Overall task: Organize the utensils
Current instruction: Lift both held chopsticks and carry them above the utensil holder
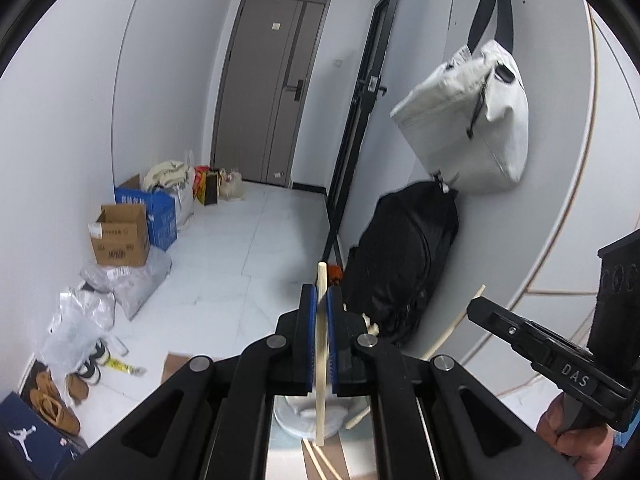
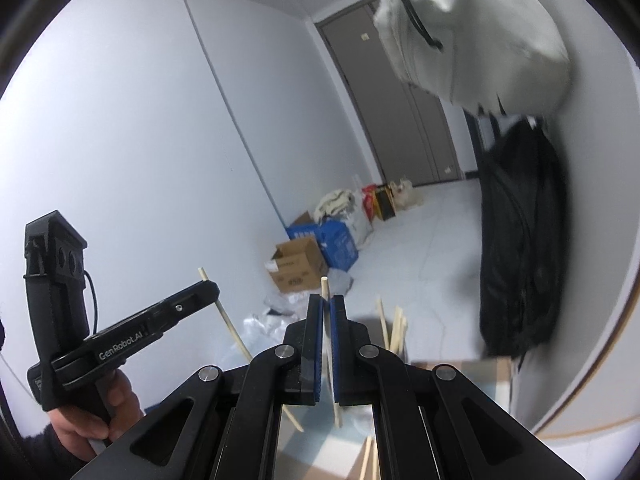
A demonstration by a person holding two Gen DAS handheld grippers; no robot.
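My left gripper (image 1: 320, 300) is shut on a pale wooden chopstick (image 1: 321, 360) that stands upright between its blue pads, held up in the air. My right gripper (image 2: 327, 304) is shut on another wooden chopstick (image 2: 331, 364), also upright. In the left wrist view the right gripper (image 1: 474, 308) shows at the right with its chopstick (image 1: 452, 326) slanting down. In the right wrist view the left gripper (image 2: 214, 289) shows at the left with its chopstick (image 2: 236, 332). More chopsticks (image 2: 394, 328) stand bunched just beyond my right gripper, and some lie below the left gripper (image 1: 316, 460).
A white bag (image 1: 464, 120) hangs on the wall at right above a black backpack (image 1: 404, 260). Cardboard boxes (image 1: 120, 236), plastic bags and shoes (image 1: 56, 404) line the left wall. A grey door (image 1: 272, 88) is at the far end. A white bowl-like object (image 1: 304, 416) lies under the left gripper.
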